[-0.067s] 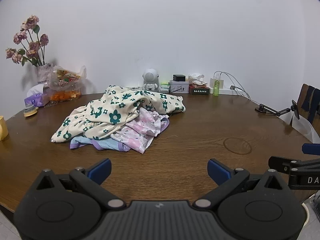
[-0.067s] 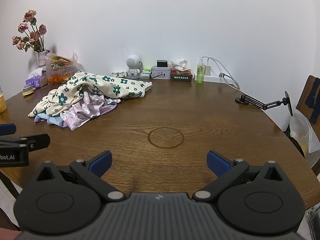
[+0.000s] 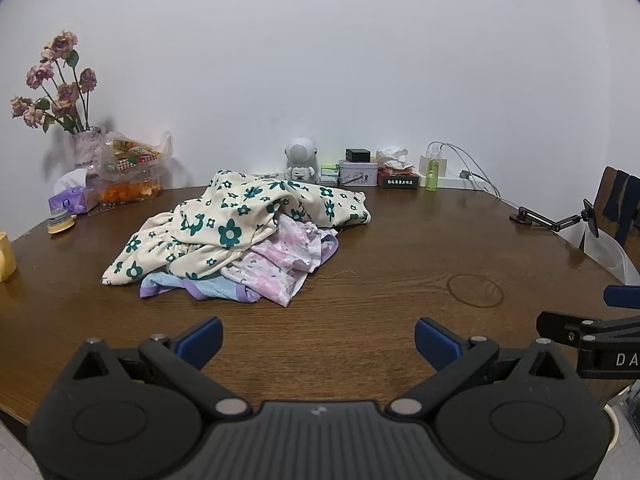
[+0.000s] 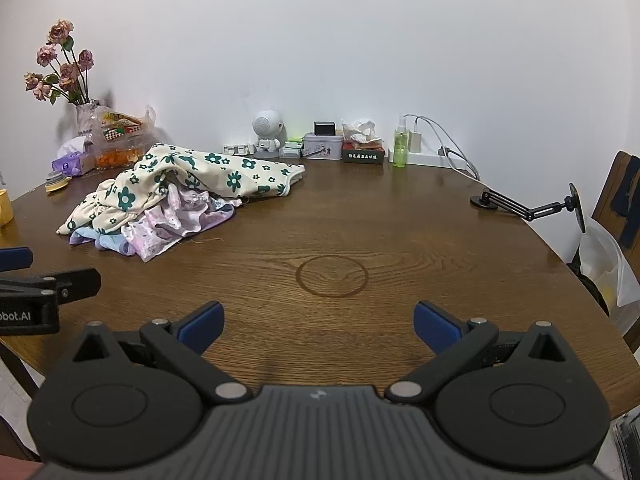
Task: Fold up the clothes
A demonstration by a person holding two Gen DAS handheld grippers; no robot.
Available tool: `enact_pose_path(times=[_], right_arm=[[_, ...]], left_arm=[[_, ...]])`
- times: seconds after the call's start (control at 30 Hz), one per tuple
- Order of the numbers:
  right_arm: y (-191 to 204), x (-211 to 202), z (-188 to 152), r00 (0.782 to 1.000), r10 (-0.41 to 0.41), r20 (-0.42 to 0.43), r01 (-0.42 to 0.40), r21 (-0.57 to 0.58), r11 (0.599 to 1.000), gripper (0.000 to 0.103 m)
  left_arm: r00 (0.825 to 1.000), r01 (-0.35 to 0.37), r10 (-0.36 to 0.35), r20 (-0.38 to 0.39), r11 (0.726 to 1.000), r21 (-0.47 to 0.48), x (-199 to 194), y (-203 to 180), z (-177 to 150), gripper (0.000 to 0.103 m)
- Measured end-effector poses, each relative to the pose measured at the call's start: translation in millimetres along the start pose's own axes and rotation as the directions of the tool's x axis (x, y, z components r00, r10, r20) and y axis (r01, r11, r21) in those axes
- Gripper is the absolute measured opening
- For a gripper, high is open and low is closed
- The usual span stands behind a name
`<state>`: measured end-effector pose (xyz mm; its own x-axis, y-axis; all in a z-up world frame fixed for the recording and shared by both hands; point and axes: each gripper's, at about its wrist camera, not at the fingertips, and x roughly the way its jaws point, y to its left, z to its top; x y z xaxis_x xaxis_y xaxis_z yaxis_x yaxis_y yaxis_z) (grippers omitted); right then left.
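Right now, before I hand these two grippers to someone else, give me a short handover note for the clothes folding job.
Left gripper: open, empty, above the near table edge, facing the pile.
Right gripper: open, empty, beside it, over bare wooden table.
Clothes: one crumpled heap left of the table's middle; cream green-flowered garment on top, pink floral garment and a light blue, purple-trimmed piece beneath.
Done: nothing folded yet.
Left: pull each garment out, spread it flat, fold, stack. Space is free around the ring mark.
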<state>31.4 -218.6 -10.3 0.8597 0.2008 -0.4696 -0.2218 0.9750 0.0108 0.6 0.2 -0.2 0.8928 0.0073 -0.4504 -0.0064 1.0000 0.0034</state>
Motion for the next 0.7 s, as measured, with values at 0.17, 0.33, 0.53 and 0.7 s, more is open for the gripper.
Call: enact_pose_path(times=[0.17,0.33,0.53,0.7], right_arm=[[-6.0,-2.9,-1.9,1.0,-0.006,-0.001,0.006,-0.001,1.0,0.103],[5.5,-0.2,-0.4,1.0,-0.011,-0.004,0.011,0.002,1.0,0.103],[2.0,1.8,-0.9,1.0,0.001,-0.012,-0.001,0.009,1.0,0.103],[2.4,3.1,0.0,1.0,0.005,-0.017,-0.005,0.008,1.0,0.103]], left_arm=[[1.0,-0.011,0.011,-0.015,1.0,0.004,1.1,-1.5,-0.8,0.102],[0.999,-0.01,0.01,-0.038,1.0,0.0,5.5,1.9,-0.7,0.102],[0.999,-0.012,0.012,-0.043,1.0,0.002,7.9,1.5,-1.4,0.102],[0.999,-0.017,0.017,-0.045,1.0,0.002,9.6,1.8,-2.1,0.102]])
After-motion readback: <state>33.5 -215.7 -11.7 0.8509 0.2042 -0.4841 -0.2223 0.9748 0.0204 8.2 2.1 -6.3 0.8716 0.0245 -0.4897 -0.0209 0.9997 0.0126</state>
